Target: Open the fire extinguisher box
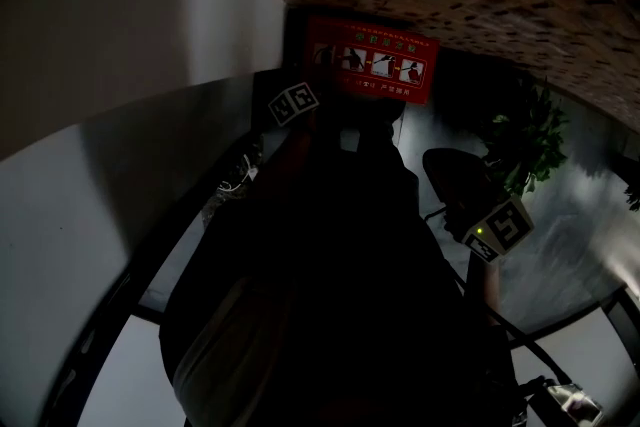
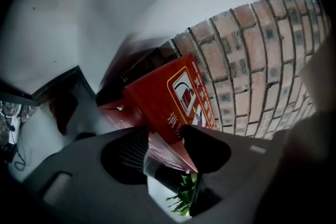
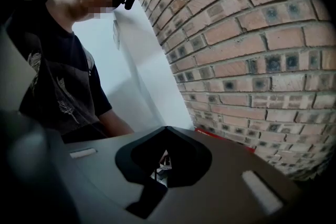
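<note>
The red fire extinguisher box (image 1: pixel 372 70) stands against the brick wall, its lid (image 2: pixel 168 94) printed with pictograms and tilted up. My left gripper (image 2: pixel 167 150) reaches the lid's lower edge. Its jaws stand wide apart with the thin red edge passing between them, and the pads do not press on it. Its marker cube (image 1: pixel 293 103) shows just left of the box in the dim head view. My right gripper (image 3: pixel 165 157) hangs away from the box, pads together and empty; its cube (image 1: pixel 497 230) sits lower right. A red strip of the box (image 3: pixel 220 138) shows at the wall's foot.
A brick wall (image 2: pixel 252 60) runs behind the box and a white wall (image 2: pixel 105 18) lies to its left. A leafy potted plant (image 1: pixel 525 140) stands right of the box. A person in a dark T-shirt (image 3: pixel 58 76) fills the left of the right gripper view.
</note>
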Demonstrator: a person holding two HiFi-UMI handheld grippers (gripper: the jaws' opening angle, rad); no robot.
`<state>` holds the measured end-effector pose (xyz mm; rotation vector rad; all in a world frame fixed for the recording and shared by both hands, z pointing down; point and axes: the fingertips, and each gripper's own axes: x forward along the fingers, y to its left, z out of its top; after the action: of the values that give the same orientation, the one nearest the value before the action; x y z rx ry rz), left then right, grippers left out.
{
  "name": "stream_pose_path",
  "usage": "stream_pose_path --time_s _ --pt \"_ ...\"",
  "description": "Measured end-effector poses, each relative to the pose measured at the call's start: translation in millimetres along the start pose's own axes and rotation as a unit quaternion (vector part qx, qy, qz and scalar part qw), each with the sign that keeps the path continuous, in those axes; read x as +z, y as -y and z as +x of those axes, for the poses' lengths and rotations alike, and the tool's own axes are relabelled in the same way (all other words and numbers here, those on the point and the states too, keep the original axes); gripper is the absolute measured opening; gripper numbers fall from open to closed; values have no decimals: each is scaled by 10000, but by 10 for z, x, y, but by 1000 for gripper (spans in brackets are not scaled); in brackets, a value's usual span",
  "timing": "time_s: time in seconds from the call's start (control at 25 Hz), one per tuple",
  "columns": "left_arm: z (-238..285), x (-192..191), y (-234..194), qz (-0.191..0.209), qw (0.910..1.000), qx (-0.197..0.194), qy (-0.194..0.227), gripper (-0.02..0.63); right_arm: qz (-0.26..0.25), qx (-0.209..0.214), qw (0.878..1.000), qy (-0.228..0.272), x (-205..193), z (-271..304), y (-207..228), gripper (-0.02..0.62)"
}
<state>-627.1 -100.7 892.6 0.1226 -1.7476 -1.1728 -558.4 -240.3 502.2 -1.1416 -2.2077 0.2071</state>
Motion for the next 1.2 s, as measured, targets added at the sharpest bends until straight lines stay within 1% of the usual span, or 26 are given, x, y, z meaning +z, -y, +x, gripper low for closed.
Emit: stream_pose_path --time_s 0.08,0.2,0.28,0.4,0.56,0.68,0.84,0.92,1.0,1.12,1.2 --pt "25 35 19 51 9999 -107 -50 207 63 -37 10000 7 -32 -5 32 0" --pt "0 37 48 170 9997 -135 -139 205 61 5 10000 -24 -65 40 24 0" --pt "-39 11 73 235 9994 -93 -218 198 -5 34 10000 -3 -18 77 2 0" --pt "-125 -20 120 462 9981 -82 -397 192 -108 92 9998 163 118 129 -36 0" --pt "-269 24 311 681 9963 -319 -415 181 -121 51 9995 273 173 128 -34 0" --pt "-347 17 419 868 9940 -384 -534 179 -115 -10 9994 328 221 122 -35 0" --pt "-462 95 650 1013 9921 -552 -499 179 -265 -109 9987 427 374 132 -54 0" --pt "-545 123 814 1192 9889 -724 -509 179 -296 -170 9981 517 413 103 -55 0" --pt "-618 193 1016 1475 9835 -920 -494 179 -253 -223 9973 658 399 58 -39 0" --pt "-663 390 1370 1813 9750 -1238 -340 179 -206 -336 9961 791 417 17 -16 0" --pt "-655 503 1554 2038 9693 -1357 -245 179 -147 -357 9954 875 375 3 -9 0"
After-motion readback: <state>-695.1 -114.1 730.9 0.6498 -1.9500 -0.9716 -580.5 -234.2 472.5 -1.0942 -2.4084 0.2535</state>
